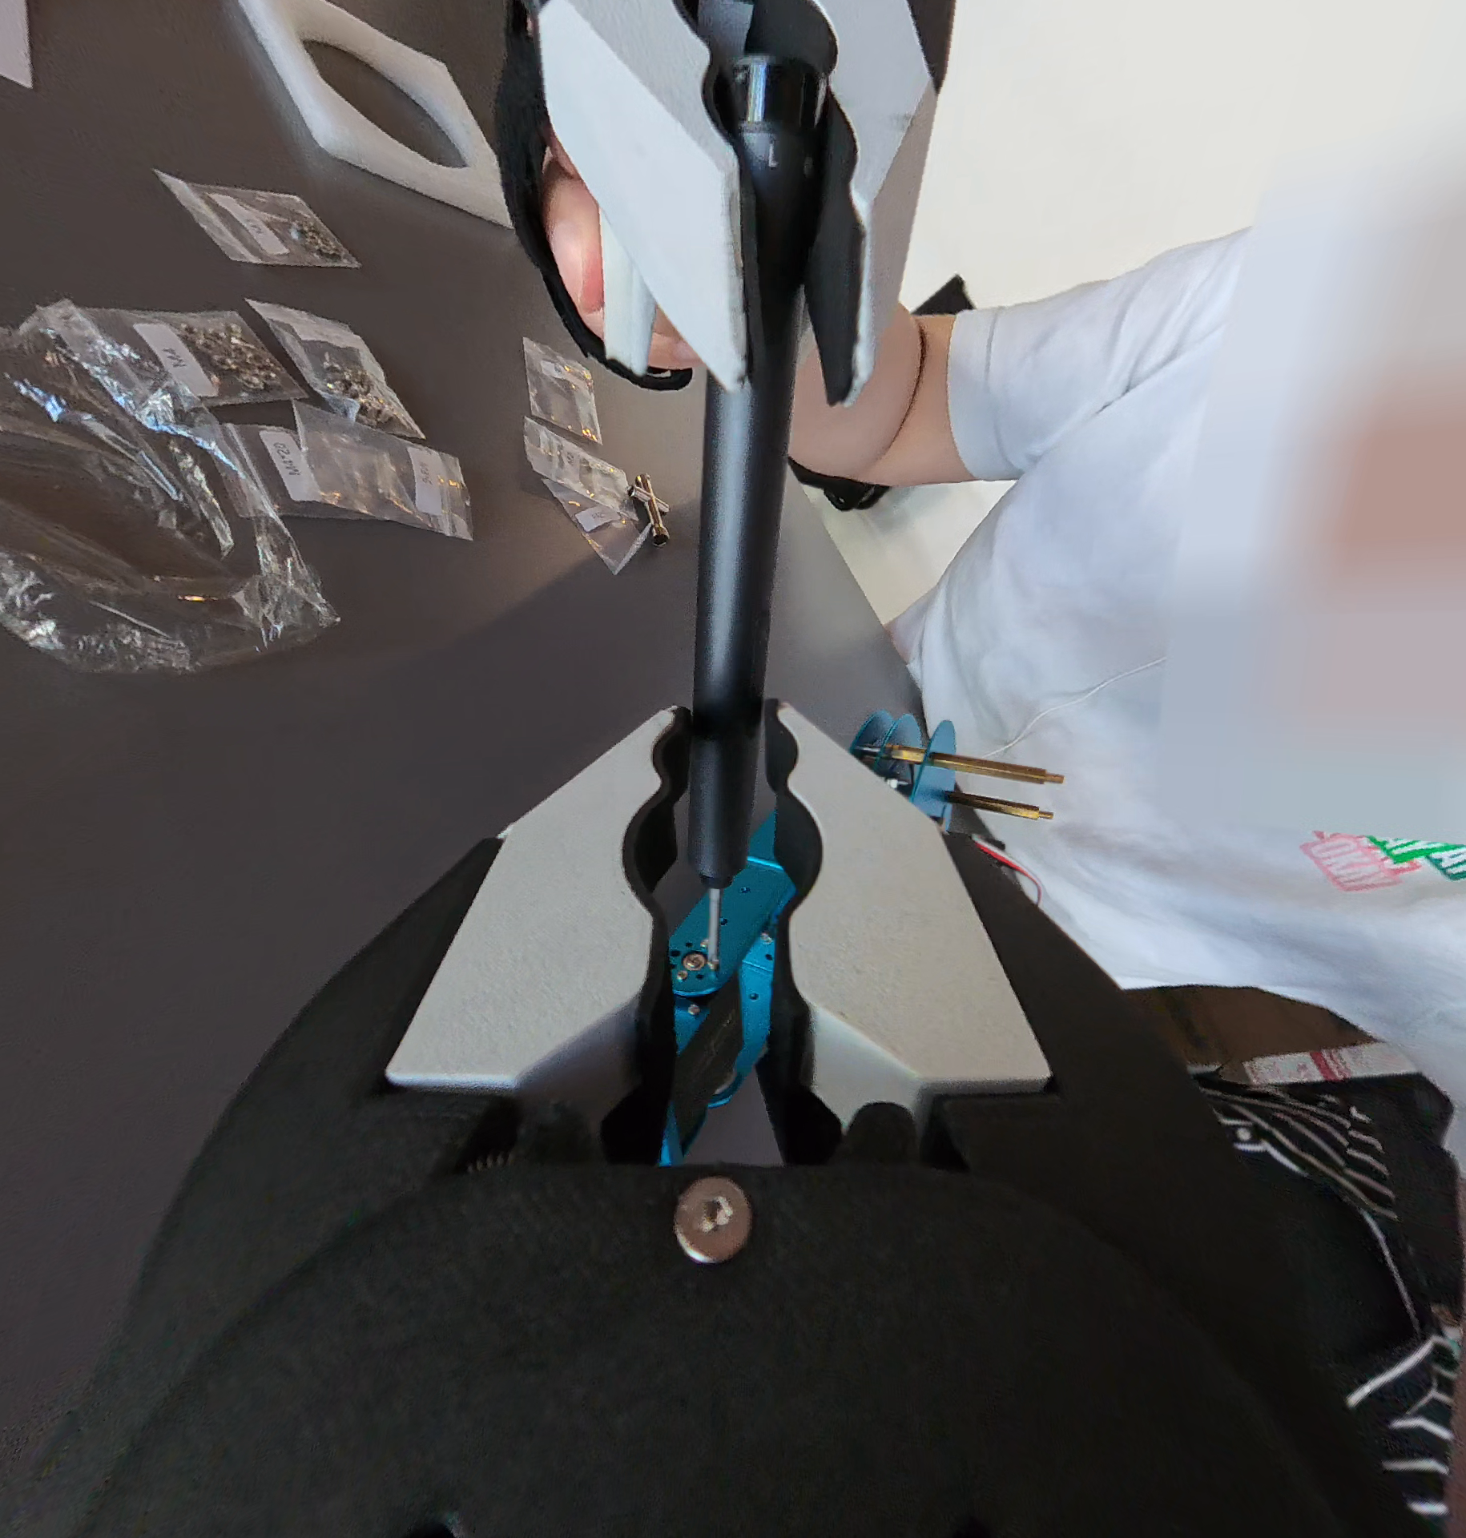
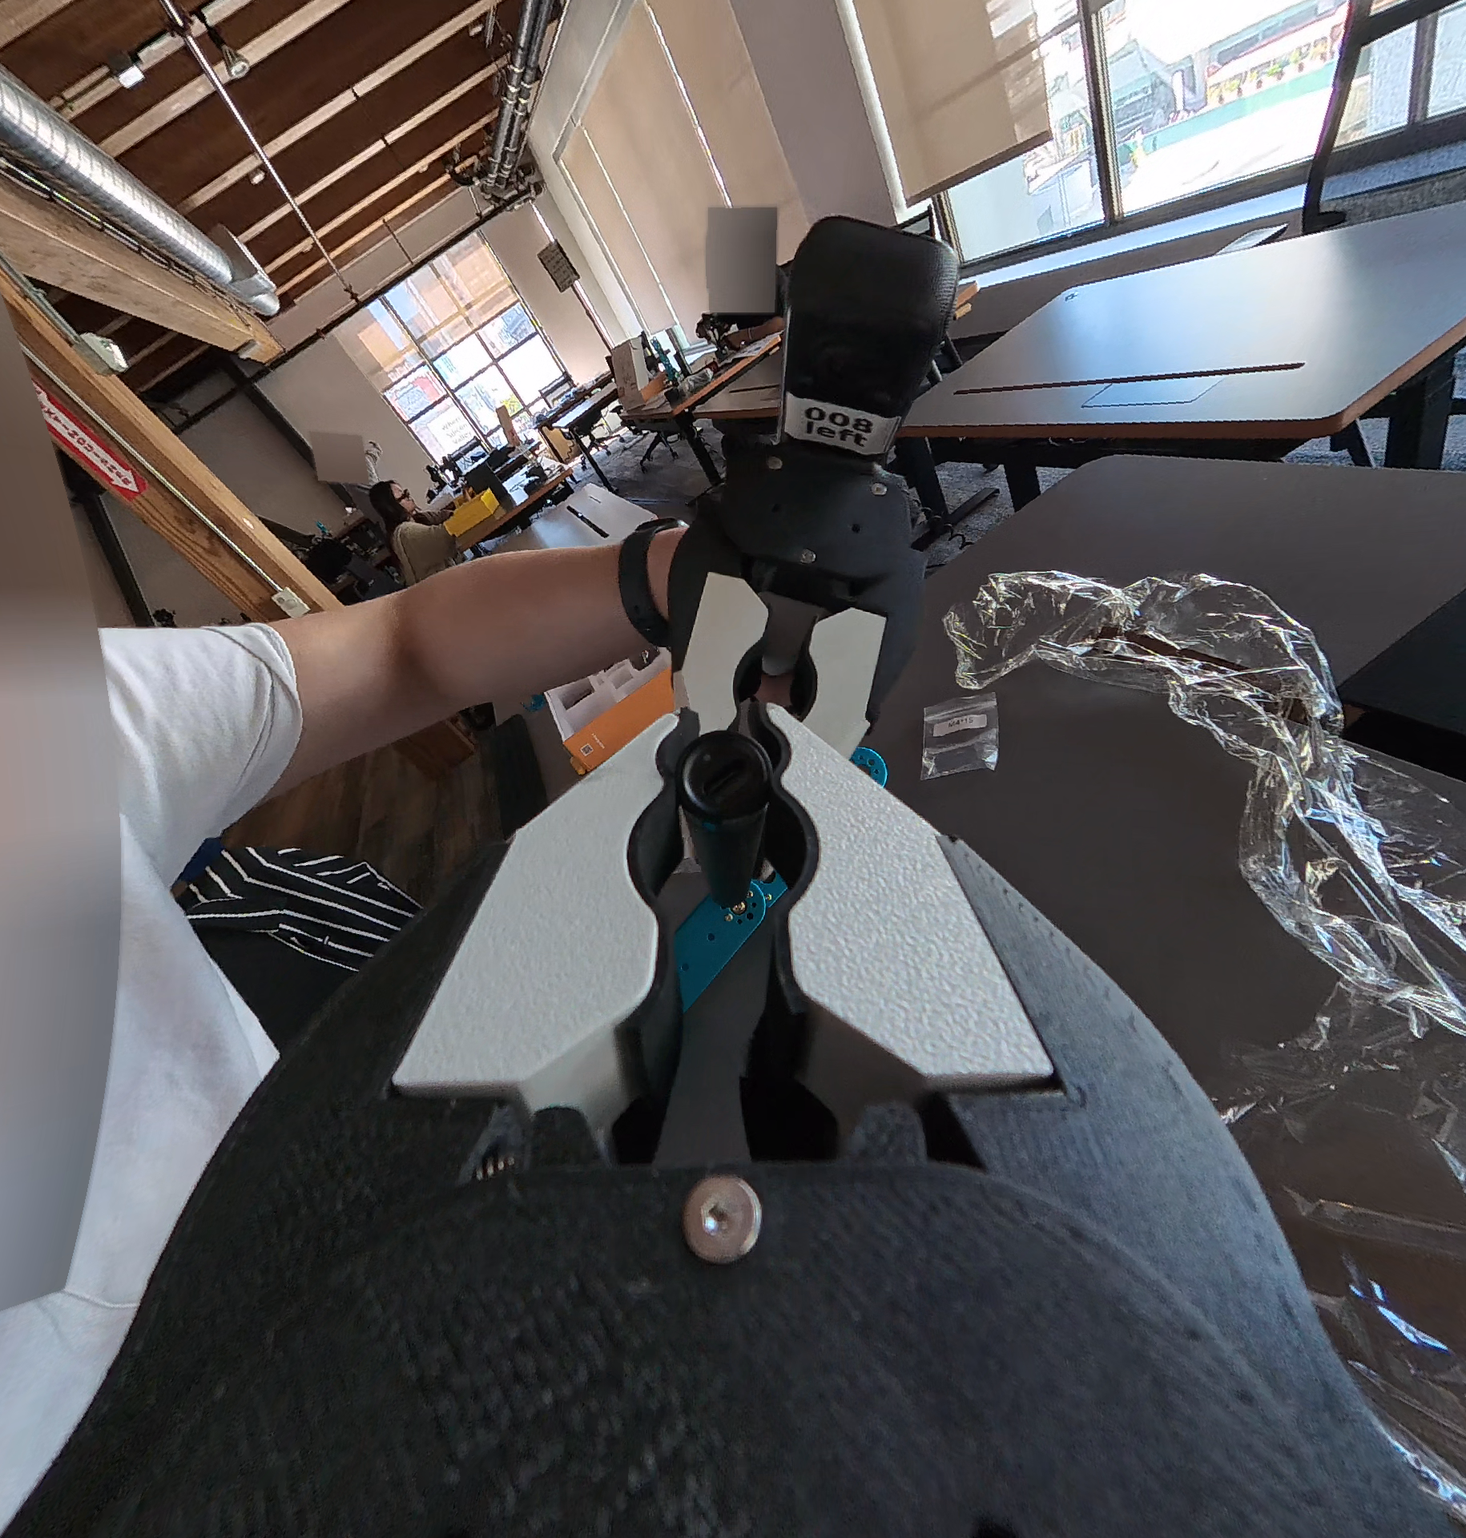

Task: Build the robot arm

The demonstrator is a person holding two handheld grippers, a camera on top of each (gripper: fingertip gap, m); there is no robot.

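Observation:
My left gripper (image 1: 725, 716) is shut on a blue metal bracket assembly (image 1: 734, 932), which sits deep between its fingers. My right gripper (image 1: 784, 383) comes in from above and is shut on a black screwdriver (image 1: 738, 582). The screwdriver's thin bit rests on a screw (image 1: 696, 961) in the blue bracket. In the right wrist view, my right gripper (image 2: 730, 720) grips the screwdriver handle (image 2: 721, 799) and looks down its length onto the blue bracket (image 2: 713, 932). The left gripper (image 2: 775, 666) faces it from beyond. Blue discs with brass standoffs (image 1: 988, 766) stick out to the right of the bracket.
On the dark table (image 1: 214, 832) lie several small bags of screws (image 1: 338, 374), crumpled clear wrap (image 1: 114, 516), a cross-shaped wrench (image 1: 651, 508) and a white foam insert (image 1: 363, 100). A person in a white shirt (image 1: 1129, 541) is close on the right. The wrap (image 2: 1212, 749) and one small bag (image 2: 958, 732) also show in the right wrist view. The left gripper's tips are roughly 7 cm from the right gripper's.

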